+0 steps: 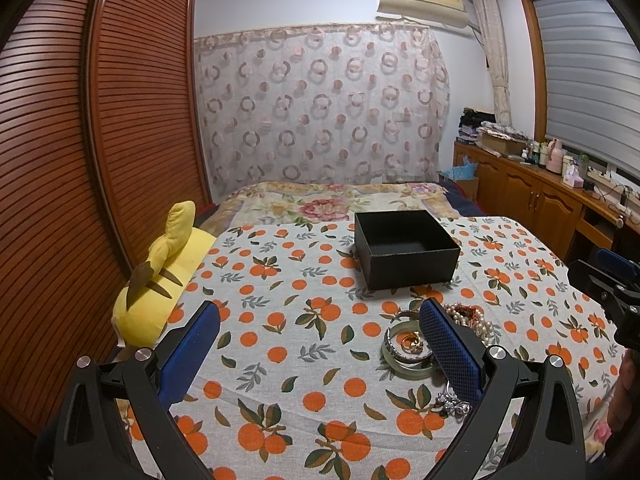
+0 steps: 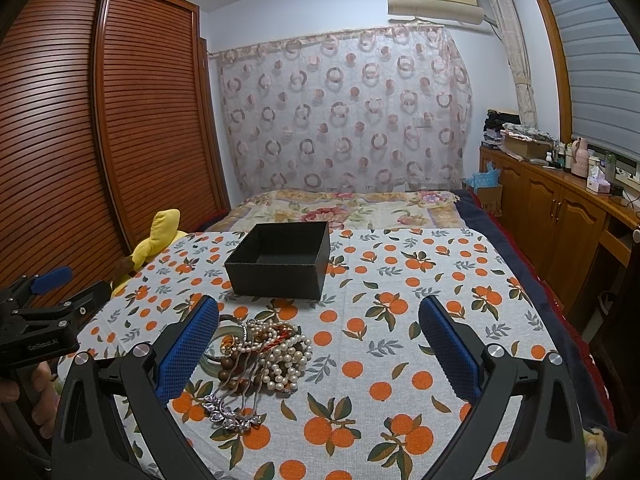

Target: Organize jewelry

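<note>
A pile of jewelry (image 2: 264, 356) lies on the orange-print cloth: pearl strands, wooden beads, bangles and a silver necklace. In the left wrist view the bangles (image 1: 406, 346) with gold rings inside sit beside my right-hand finger. An open, empty black box (image 1: 406, 250) stands behind the pile; it also shows in the right wrist view (image 2: 280, 260). My left gripper (image 1: 320, 324) is open and empty, to the left of the pile. My right gripper (image 2: 320, 320) is open and empty, to the right of the pile.
A yellow plush toy (image 1: 160, 280) lies at the bed's left edge by the brown wardrobe (image 1: 80, 140). A wooden cabinet (image 2: 560, 216) with bottles runs along the right wall. A floral quilt (image 2: 340, 208) covers the far bed.
</note>
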### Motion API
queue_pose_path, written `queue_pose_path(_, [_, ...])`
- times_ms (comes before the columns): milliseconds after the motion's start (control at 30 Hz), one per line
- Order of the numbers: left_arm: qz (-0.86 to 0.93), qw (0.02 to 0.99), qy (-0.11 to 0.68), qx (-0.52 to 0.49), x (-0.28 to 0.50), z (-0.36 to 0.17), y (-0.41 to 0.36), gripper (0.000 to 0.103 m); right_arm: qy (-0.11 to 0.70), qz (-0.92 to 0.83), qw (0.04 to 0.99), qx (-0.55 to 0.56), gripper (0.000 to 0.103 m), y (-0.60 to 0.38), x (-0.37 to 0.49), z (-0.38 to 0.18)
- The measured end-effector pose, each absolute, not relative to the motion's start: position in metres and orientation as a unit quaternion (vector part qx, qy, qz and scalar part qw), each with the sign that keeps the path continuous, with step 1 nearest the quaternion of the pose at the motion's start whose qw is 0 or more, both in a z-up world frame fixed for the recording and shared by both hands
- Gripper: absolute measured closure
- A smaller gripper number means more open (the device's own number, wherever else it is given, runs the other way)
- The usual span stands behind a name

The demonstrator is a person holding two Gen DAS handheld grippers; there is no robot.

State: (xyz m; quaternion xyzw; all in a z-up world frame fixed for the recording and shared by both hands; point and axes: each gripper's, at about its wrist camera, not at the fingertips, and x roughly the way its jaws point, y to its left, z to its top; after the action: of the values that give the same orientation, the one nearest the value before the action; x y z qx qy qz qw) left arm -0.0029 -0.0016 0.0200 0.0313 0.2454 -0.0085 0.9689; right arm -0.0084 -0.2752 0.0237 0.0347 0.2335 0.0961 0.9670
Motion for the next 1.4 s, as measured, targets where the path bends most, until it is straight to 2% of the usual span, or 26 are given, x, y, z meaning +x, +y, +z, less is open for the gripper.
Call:
queue_pose_path(333, [-0.012, 0.967, 0.253, 0.026, -0.005, 0.028, 0.004, 0.006, 0.237, 0.097, 0.966, 0.03, 0.002, -0.266, -0.009, 0.024])
queue_pose_path(933, [-0.029, 0.956, 0.293, 0.018, 0.007, -0.018, 0.022, 0.006, 0.266, 0.12, 0.956, 0.01, 0.003, -0.246, 0.0, 0.007])
queue_pose_path(1167, [-0.048, 0.945, 0.322, 0.009, 0.016, -0.035, 0.031, 0.006, 0.294, 0.149, 0.944, 0.004, 0.011, -0.239, 0.006, -0.007])
queue_pose_path(1400, [-0.098, 0.932, 0.349, 0.007, 0.03, -0.049, 0.018, 0.006, 0.333, 0.189, 0.924, -0.002, 0.027, -0.24, 0.008, -0.028])
